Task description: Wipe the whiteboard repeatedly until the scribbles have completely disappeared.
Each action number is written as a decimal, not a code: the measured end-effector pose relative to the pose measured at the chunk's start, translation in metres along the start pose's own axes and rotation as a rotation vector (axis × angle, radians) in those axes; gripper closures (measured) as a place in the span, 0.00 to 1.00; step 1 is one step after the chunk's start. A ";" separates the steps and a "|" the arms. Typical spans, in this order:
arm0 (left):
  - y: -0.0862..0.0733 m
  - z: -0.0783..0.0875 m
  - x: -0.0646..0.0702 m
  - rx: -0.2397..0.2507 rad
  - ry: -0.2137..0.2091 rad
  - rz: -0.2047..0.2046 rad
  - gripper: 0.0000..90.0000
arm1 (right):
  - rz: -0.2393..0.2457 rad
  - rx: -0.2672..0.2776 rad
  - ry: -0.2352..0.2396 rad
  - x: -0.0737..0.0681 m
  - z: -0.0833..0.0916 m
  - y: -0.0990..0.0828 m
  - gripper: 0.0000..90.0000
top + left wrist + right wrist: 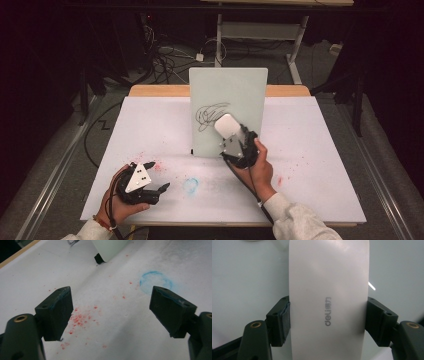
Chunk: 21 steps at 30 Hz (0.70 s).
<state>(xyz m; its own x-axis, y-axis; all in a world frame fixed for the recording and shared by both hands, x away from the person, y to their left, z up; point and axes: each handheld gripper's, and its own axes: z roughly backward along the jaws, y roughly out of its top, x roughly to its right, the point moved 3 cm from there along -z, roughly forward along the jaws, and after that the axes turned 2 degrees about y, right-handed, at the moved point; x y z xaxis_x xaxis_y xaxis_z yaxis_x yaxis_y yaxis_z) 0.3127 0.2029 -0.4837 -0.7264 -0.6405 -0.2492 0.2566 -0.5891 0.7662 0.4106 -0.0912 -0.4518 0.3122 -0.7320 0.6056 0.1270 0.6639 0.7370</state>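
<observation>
The right gripper (pixel 234 136), fingers clamped on the eraser (pixel 227 125), meets the board's (pixel 245 90) unwiped scribble (pixel 211 115); left gripper (pixel 161 189) fingers apart.

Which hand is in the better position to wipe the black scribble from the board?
The right. Its gripper is shut on the white eraser, already against the whiteboard beside the scribble. The left gripper rests open, low on the table.

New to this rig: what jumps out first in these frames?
The upright whiteboard at the table's middle, with a black scribble on it. The right gripper presses a white eraser against it, fingers clamped on the eraser's sides. The left gripper rests open near a blue ring stain and red specks.
</observation>
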 end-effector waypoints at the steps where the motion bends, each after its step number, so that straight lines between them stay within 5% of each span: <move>1: 0.000 0.000 0.000 -0.003 0.000 -0.001 0.21 | -0.026 -0.001 -0.011 0.009 0.001 0.000 0.35; 3: 0.000 0.000 0.000 -0.005 0.000 -0.003 0.21 | -0.061 0.000 -0.017 0.020 0.002 0.000 0.35; 6: 0.001 -0.001 0.001 -0.004 0.000 -0.004 0.21 | -0.055 -0.004 -0.036 0.014 0.001 -0.002 0.35; 16: 0.002 -0.003 0.001 -0.004 -0.009 -0.008 0.21 | 0.125 -0.023 0.094 -0.059 -0.002 -0.005 0.35; 21: 0.001 0.002 -0.004 0.016 0.002 0.012 0.20 | 0.119 -0.013 0.091 -0.051 -0.003 0.000 0.35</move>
<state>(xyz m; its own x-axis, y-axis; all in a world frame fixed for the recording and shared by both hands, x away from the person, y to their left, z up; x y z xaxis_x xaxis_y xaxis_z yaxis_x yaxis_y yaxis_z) 0.3144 0.2056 -0.4811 -0.7222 -0.6484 -0.2411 0.2550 -0.5735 0.7785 0.3978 -0.0530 -0.4839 0.4096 -0.6315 0.6583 0.0956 0.7474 0.6575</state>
